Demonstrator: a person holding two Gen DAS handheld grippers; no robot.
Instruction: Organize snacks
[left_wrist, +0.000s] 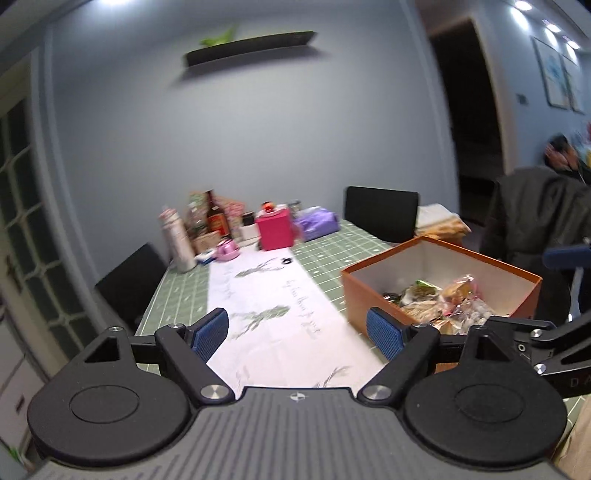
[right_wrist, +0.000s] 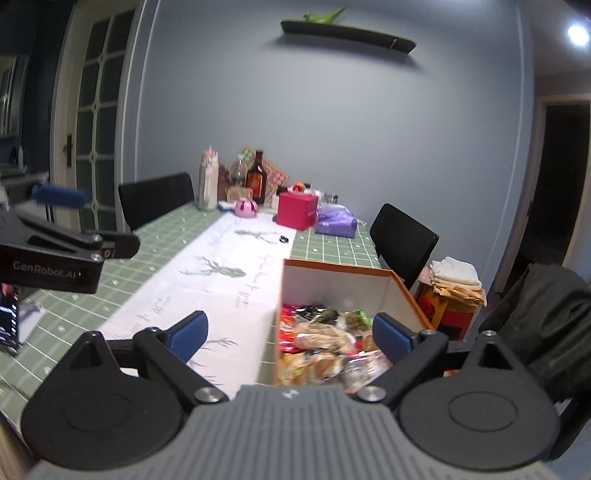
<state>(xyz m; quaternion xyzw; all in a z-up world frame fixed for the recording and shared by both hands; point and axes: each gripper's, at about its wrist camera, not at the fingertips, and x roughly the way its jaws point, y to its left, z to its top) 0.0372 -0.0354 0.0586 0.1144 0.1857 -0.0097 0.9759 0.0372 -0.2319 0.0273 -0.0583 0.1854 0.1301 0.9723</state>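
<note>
An orange box (left_wrist: 373, 295) (right_wrist: 332, 267) with white inner walls stands on the green checked table, with several wrapped snacks (left_wrist: 443, 299) (right_wrist: 325, 343) piled inside. My left gripper (left_wrist: 297, 334) is open over the white table runner, just left of the box, with nothing between its blue pads. Over the box's near left corner my right gripper (right_wrist: 291, 338) is open above the snacks, its pads clear of them. The left gripper's body (right_wrist: 66, 251) shows at the left edge of the right wrist view.
At the table's far end stand a pink box (left_wrist: 275, 230) (right_wrist: 297, 210), a dark bottle (left_wrist: 215, 218) (right_wrist: 257, 177), a tall tumbler (left_wrist: 177, 240), a purple tissue pack (right_wrist: 336, 221). Black chairs (left_wrist: 382, 212) (right_wrist: 404, 240) flank the table. A dark jacket (right_wrist: 546, 325) hangs right.
</note>
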